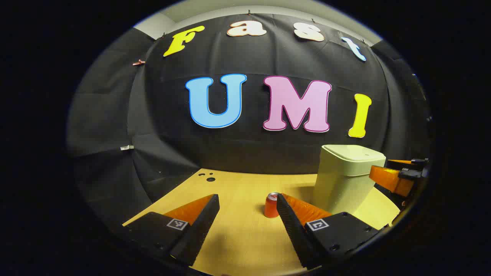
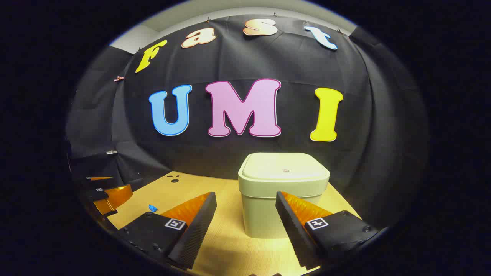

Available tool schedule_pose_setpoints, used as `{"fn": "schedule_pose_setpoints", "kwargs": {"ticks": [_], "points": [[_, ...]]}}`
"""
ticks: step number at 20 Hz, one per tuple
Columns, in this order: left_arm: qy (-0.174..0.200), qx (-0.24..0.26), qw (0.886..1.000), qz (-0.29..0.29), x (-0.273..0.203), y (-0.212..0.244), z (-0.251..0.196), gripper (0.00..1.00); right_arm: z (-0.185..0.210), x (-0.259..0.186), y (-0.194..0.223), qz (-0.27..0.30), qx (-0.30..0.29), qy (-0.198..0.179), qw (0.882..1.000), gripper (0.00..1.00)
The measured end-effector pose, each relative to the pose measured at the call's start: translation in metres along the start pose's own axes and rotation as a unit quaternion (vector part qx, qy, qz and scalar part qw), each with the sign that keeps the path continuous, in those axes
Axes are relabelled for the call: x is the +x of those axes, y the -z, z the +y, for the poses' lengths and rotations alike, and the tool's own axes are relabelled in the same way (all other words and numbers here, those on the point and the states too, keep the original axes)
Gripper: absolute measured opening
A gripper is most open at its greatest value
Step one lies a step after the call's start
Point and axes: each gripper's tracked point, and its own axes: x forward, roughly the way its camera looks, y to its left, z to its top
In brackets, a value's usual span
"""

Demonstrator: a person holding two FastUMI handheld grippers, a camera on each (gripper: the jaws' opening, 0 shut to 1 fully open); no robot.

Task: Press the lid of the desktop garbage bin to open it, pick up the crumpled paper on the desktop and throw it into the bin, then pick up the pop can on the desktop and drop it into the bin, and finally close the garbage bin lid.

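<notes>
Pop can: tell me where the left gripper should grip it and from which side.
Grip the pop can around its round side wall, about mid-height, coming in level from the front along the table. It stands upright left of the bin, apart from it, just ahead of the left gripper, whose open jaws look wide enough to straddle it.

No legible text on the bin [image 2: 284,191] or can [image 1: 271,206].
</notes>
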Motion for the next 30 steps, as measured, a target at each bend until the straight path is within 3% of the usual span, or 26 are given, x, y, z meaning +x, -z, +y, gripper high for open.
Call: {"fn": "schedule_pose_setpoints", "kwargs": {"ticks": [7,17,26,27,28,29,30], "points": [[0.031,0.015,0.999,0.0,0.023,-0.003,0.0,0.95,0.011,0.018,0.003,0.012,-0.003,0.012,1.0,0.98],[0.035,0.001,0.999,0.014,0.043,0.013,0.032,0.96,0.019,0.022,0.004,0.03,0.001,0.052,0.998,0.98],[0.045,-0.006,0.999,0.013,0.053,0.014,0.032,0.96,0.031,0.023,0.002,0.029,-0.008,0.045,0.999,0.98],[0.046,-0.005,0.999,0.014,0.055,0.013,0.031,0.96,0.03,0.024,0.001,0.028,-0.007,0.045,0.999,0.95],[0.047,-0.005,0.999,0.014,0.055,0.014,0.03,0.96,0.03,0.023,0.001,0.026,-0.005,0.047,0.999,0.88],[0.048,-0.005,0.999,0.014,0.055,0.016,0.03,0.96,0.03,0.023,0.0,0.024,-0.004,0.046,0.999,0.73],[0.049,-0.004,0.999,0.014,0.055,0.015,0.03,0.96,0.032,0.023,-0.001,0.022,-0.004,0.044,0.999,0.7]]}}
